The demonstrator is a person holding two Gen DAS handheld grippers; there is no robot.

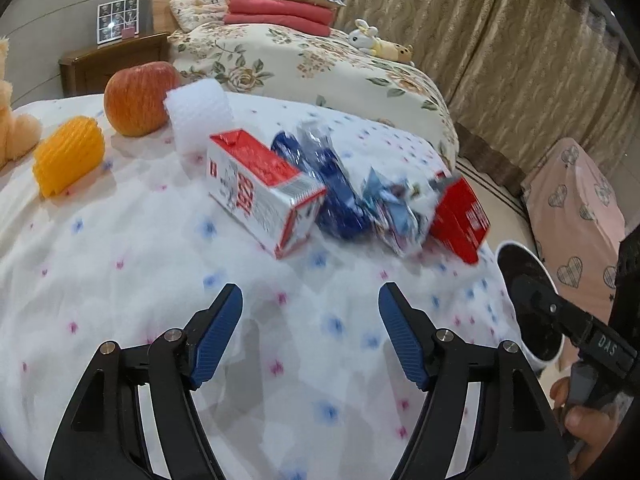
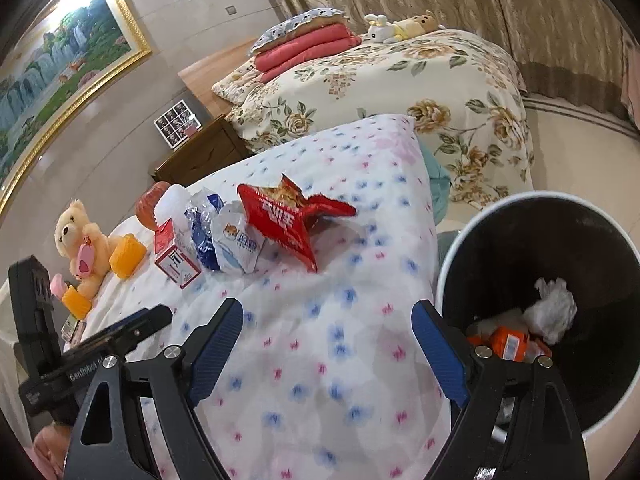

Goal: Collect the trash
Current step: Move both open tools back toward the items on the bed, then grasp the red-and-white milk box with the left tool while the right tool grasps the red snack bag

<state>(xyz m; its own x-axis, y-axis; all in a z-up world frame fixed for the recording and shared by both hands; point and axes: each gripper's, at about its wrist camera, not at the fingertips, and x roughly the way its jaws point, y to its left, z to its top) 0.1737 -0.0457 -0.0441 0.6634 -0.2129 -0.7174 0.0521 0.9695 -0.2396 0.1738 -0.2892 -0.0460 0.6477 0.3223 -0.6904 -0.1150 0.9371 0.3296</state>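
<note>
We note a flower-dotted bed (image 1: 120,280) carrying a carton (image 1: 262,190), wrappers (image 1: 340,196), apple (image 1: 138,98), foam sleeves (image 1: 68,156), teddy (image 2: 82,242).

"das" on right gripper (image 1: 576,320) body; "genrobot" partly legible on left gripper (image 2: 132,332) body.

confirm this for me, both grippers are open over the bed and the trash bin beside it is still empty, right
Not quite. Both the left gripper and the right gripper are open over the bed, but the trash bin beside it is not empty: the right wrist view shows an orange package and crumpled white plastic inside.
</note>
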